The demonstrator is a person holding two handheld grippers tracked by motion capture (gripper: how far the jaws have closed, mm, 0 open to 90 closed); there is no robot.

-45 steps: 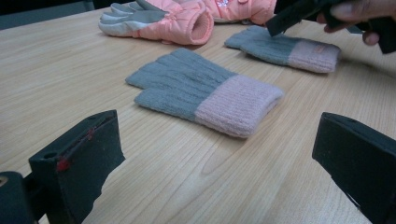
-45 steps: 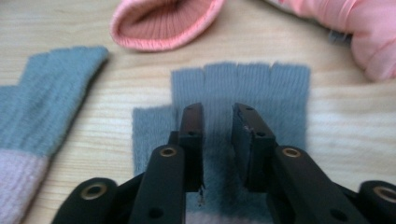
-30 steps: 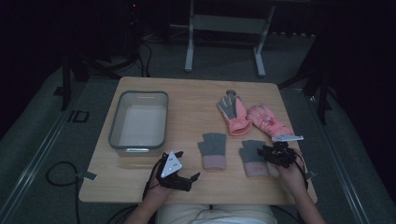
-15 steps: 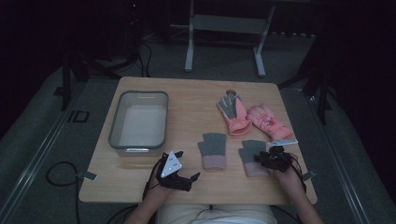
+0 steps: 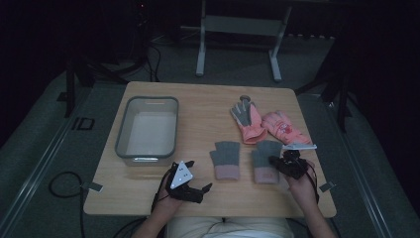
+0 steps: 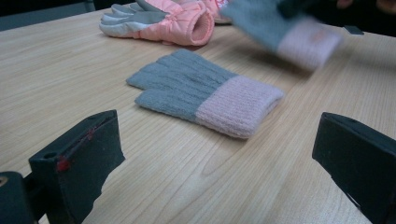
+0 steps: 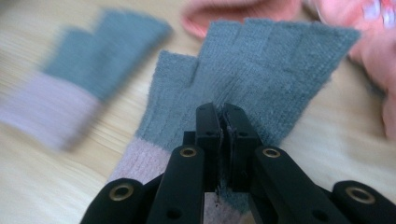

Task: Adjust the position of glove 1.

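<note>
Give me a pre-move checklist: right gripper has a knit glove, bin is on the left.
1. Right gripper pinching the right grey glove: ok, jaws pressed together on the knit.
2. Glove clear of the table: cannot tell.
3. Left gripper out of the way: ok, open, idle near the table edge.
4. Other grey glove undisturbed: ok, lying flat.
5. Bin ready: ok, looks empty.
6. Pink gloves clear of the grip: ok.

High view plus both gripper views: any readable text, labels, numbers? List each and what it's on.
"ID": pale mark on the floor left of the table.
Print on the pink glove: too small and blurred to read.
Grey knit gloves, clear bin, both grippers: no text.
</note>
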